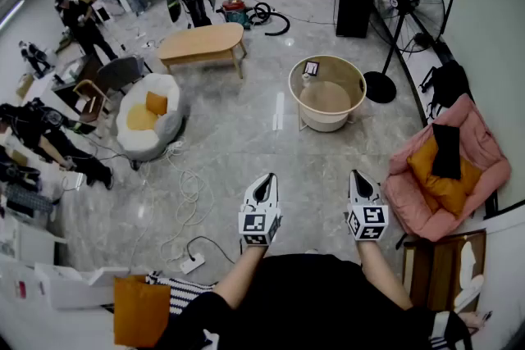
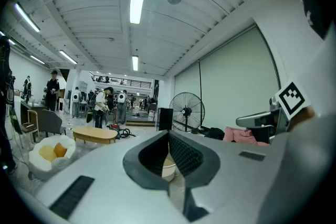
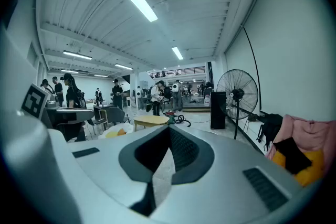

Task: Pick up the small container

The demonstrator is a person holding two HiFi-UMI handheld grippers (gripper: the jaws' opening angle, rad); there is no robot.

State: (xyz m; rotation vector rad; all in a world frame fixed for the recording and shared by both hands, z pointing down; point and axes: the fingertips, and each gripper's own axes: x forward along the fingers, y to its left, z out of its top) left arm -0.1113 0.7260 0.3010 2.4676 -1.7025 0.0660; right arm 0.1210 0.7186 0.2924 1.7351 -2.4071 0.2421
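Head view: the left gripper (image 1: 264, 179) and right gripper (image 1: 358, 175) are held side by side low over the floor (image 1: 238, 143), near the person's body, both pointing far. Beyond them, slightly right, stands a round tub (image 1: 354, 83). A small dark box on its far-left rim looks like the container (image 1: 311, 68), well apart from both grippers. A fan (image 1: 402, 4) stands far right, a pink beanbag (image 1: 476, 152) near right, and a wooden table (image 1: 203, 43) far left.

Left gripper view: the left gripper's (image 2: 169, 135) jaws are clenched tip to tip with nothing between them. The tub (image 2: 167, 168) shows through the gap below the tips. The container cannot be made out here.

Right gripper view: the right gripper's (image 3: 169, 129) jaws are likewise pressed together and empty, with only floor (image 3: 160, 176) behind the gap. The fan (image 3: 237, 93) is at right.
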